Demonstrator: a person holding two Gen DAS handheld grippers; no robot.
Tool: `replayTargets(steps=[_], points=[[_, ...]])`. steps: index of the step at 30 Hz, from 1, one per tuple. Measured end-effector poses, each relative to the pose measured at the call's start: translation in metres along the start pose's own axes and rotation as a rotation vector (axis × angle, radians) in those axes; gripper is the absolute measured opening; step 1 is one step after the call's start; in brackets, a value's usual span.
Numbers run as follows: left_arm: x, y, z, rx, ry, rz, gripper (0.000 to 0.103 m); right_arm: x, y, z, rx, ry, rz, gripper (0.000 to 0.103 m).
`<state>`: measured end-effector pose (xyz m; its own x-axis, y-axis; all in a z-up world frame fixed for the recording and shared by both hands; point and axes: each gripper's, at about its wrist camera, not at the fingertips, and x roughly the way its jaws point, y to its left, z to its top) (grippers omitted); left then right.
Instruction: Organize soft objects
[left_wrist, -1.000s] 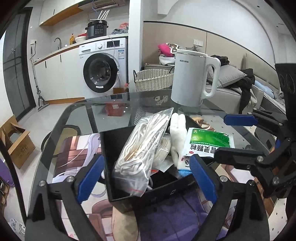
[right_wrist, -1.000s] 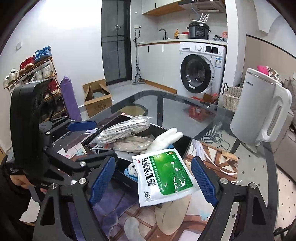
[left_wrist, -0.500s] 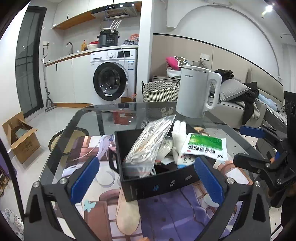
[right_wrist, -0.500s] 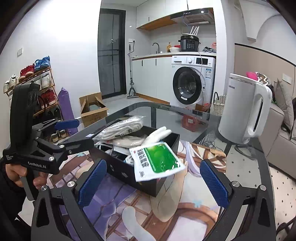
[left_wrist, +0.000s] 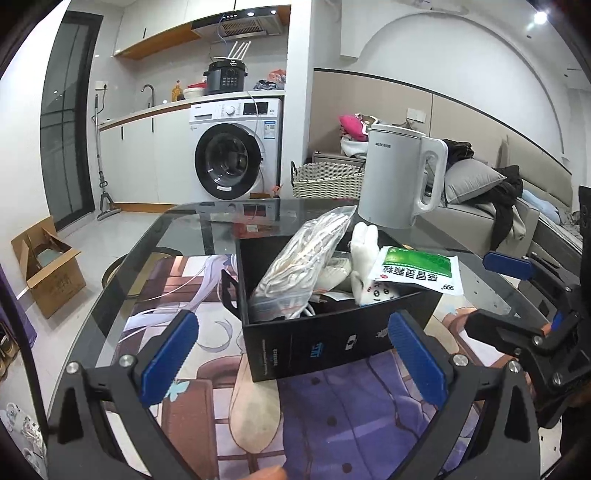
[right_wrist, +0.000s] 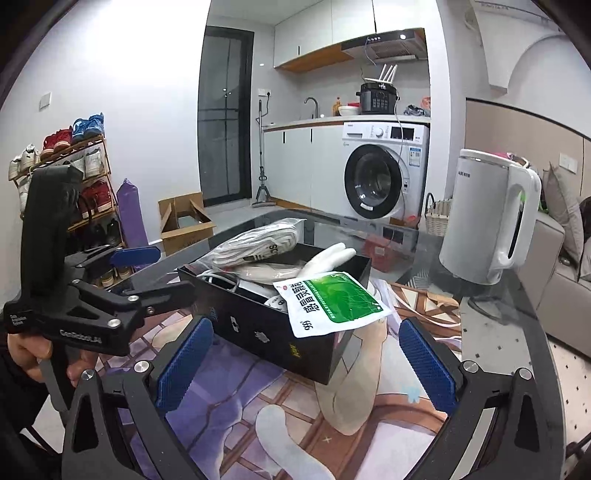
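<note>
Evidently both jaws stand wide with nothing between them: the left hand-held gripper (left_wrist: 291, 358) and the right hand-held gripper (right_wrist: 306, 358), whose jaws have just been opening, each face the black box (left_wrist: 325, 343) from just short of it. The box sits on a printed mat on the glass surface (left_wrist: 192, 221), and the soft things are piled in it.

Nearest the right gripper, the green sachet (right_wrist: 332, 304) lies across the box's corner, overhanging the rim; it looks light, thin and slick, likely best pinched at the free overhanging edge. Its long axis runs roughly along the box's near wall. The white glove (left_wrist: 364, 254) stands fingers-up, limp and easily compressed. The clear bag of white cord (left_wrist: 303, 266) leans diagonally, upper end pointing past the far rim toward the kettle (left_wrist: 399, 181); it seems floppy and slippery, safest gripped mid-body.
</note>
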<state>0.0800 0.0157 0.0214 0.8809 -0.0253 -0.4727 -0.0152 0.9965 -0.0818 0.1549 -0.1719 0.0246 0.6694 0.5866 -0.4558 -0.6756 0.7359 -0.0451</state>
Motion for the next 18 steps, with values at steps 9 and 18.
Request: replayTargets(steps=[9, 18], points=[[0.0006, 0.0006, -0.0006, -0.005, -0.025, 0.000, 0.103, 0.0002, 0.0012, -0.0022, 0.003, -0.031, -0.012, 0.102], [0.0018, 0.0076, -0.0021, -0.032, -0.019, -0.006, 0.103, -0.0067, -0.0012, -0.0052, 0.014, -0.067, -0.022, 0.102]])
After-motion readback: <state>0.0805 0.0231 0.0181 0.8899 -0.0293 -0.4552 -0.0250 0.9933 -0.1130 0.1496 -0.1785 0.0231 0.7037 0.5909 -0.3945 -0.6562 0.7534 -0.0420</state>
